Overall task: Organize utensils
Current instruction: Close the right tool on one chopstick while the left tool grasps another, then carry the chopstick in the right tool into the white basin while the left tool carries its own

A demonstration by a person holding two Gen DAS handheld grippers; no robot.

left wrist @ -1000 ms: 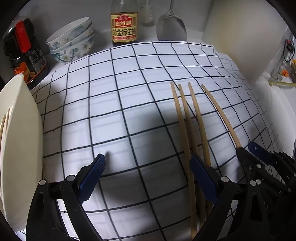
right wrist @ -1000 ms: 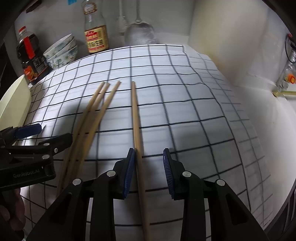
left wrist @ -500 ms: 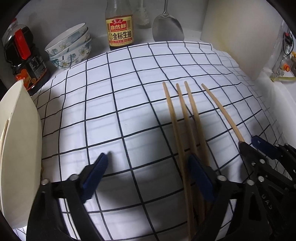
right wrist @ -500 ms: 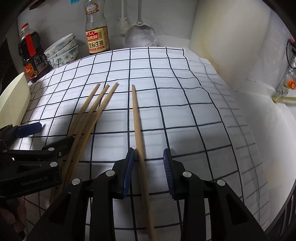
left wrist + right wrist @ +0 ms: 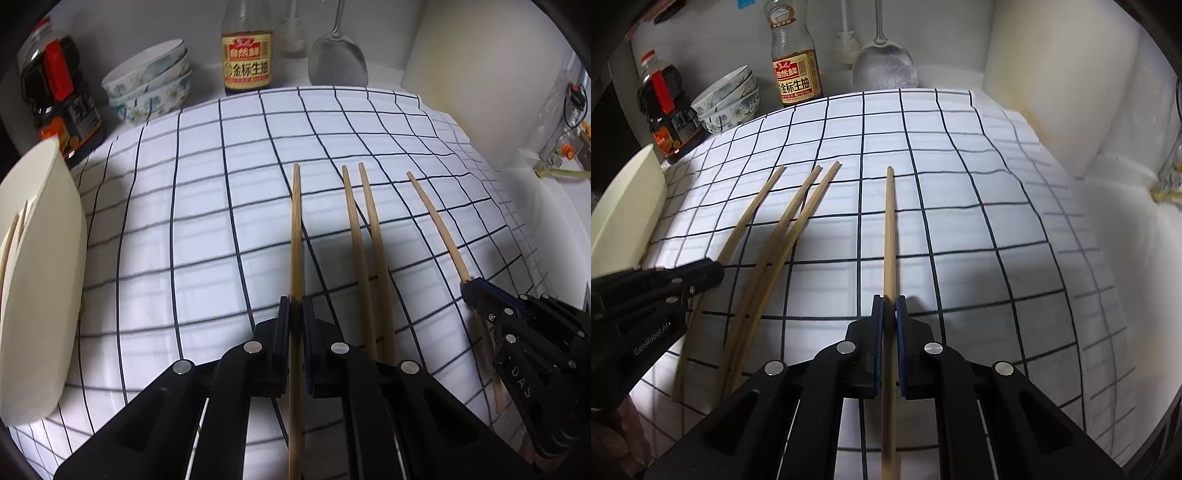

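Observation:
Four wooden chopsticks lie on a white checked cloth (image 5: 184, 240). In the left wrist view my left gripper (image 5: 295, 314) is shut on the leftmost chopstick (image 5: 296, 229), which runs between its pads. Two loose chopsticks (image 5: 364, 240) lie just right of it. My right gripper (image 5: 889, 306) is shut on the rightmost chopstick (image 5: 889, 229). In the right wrist view the left gripper (image 5: 713, 271) shows at the left edge on its chopstick (image 5: 750, 221), with the loose pair (image 5: 792, 229) between the two. The right gripper (image 5: 471, 286) shows at the right of the left wrist view.
A cream holder (image 5: 40, 277) with chopsticks inside (image 5: 11, 240) stands at the left. Along the back wall are stacked bowls (image 5: 151, 79), two sauce bottles (image 5: 247, 59) (image 5: 59, 92) and a metal spatula (image 5: 338, 62). A white panel (image 5: 1052, 92) borders the right.
Both grippers have shut, each on one chopstick. The left one was wide open with the chopsticks at its right finger; the leftmost chopstick now sits apart from the pair, centred between its pads.

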